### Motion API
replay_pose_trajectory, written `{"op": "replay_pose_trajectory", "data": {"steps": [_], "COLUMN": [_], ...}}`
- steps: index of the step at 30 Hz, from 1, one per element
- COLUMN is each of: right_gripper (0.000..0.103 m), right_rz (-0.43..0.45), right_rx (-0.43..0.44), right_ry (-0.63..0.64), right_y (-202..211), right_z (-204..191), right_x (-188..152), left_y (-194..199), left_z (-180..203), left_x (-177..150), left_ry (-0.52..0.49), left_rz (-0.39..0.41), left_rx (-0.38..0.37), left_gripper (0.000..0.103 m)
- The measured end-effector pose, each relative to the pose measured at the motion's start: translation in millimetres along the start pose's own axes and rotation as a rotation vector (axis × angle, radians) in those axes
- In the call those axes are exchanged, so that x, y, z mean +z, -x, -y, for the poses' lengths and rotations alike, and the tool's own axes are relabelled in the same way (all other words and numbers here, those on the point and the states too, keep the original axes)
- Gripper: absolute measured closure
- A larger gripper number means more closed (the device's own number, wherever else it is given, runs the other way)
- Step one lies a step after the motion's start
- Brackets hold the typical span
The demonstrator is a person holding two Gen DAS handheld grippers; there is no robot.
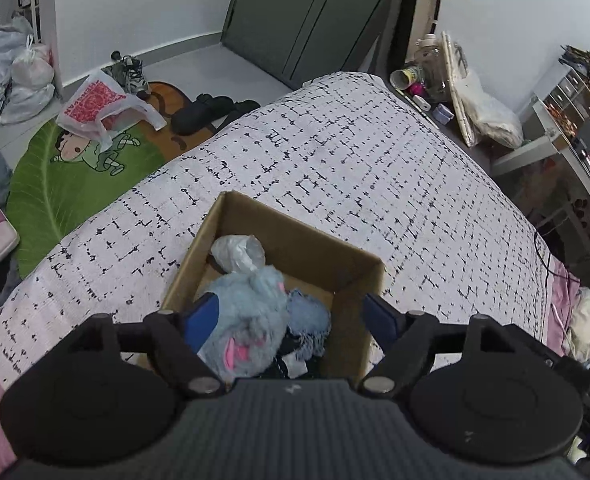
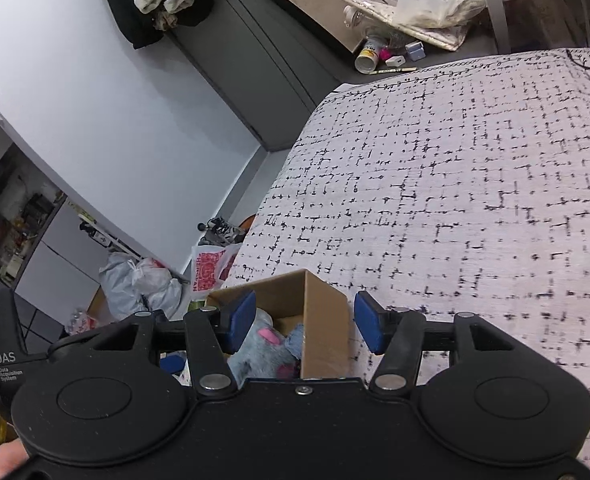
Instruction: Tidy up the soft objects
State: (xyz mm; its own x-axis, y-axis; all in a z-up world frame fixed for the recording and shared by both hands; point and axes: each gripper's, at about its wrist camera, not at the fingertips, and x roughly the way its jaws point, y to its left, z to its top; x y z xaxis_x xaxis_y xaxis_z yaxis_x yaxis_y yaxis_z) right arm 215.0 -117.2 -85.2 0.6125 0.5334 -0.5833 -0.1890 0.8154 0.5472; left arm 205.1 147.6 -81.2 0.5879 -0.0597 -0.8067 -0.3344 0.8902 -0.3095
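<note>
Left tool (image 1: 291,316): jaws spread wide, nothing held, poised above the cardboard box (image 1: 359,276) at lower centre of the left wrist view. Right tool (image 2: 303,326): also spread and empty, its jaws straddling the box's near corner at lower centre of its own view.

Inside the box: blue plush toy (image 1: 251,312) with pink patches, fringed blue cloth (image 1: 309,316) touching it on the right, white plastic bag (image 1: 239,254) toward the far wall. Box sits on the bed (image 1: 375,168), patterned cover bare around it.

Judgement: contents look deposited. To finish well, lift both tools straight up, avoid snagging the fringe or box rim, and tuck the plush lower if it rides high.
</note>
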Motion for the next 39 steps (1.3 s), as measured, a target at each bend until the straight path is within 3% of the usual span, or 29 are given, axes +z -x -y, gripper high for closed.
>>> {"op": "replay_pose_trajectory", "data": {"steps": [4,9,18,22,25,27,39], "right_gripper": [0.047,0.035,0.025,0.019,0.017,0.009,0.000], "right_rz": [0.006,0.028,0.081,0.095,0.094,0.081,0.097], "right_rx": [0.000,0.005,0.016,0.018,0.035,0.050,0.031], "right_ry": [0.003,0.024,0.041,0.044,0.041,0.045,0.097], "right_y": [14.6,36.6,76.9,90.5,100.6,105.9,142.1], "right_z": [4.0,6.0,19.0,23.9,26.3,26.5,20.9], "right_x": [-1.4,0.0,0.6,-1.2,-1.5,-3.3,-14.5], "left_y": [12.0,32.2,60.1,72.7,81.2,86.8,120.3], "left_z": [10.5,24.6,46.3,53.8,57.0,56.5,64.7], "left_x": [-8.2,-18.1,-37.4,-45.2,-50.5,-53.4,-75.7], "left_ry": [-0.034,-0.069,-0.111,-0.126,-0.133,-0.132,-0.189], "left_rz": [0.007,0.031,0.066,0.088,0.090,0.090,0.112], "left_rx": [0.020,0.029,0.031,0.025,0.024,0.027,0.030], "left_gripper": [0.024,0.017,0.014,0.007,0.007,0.006,0.004]}}
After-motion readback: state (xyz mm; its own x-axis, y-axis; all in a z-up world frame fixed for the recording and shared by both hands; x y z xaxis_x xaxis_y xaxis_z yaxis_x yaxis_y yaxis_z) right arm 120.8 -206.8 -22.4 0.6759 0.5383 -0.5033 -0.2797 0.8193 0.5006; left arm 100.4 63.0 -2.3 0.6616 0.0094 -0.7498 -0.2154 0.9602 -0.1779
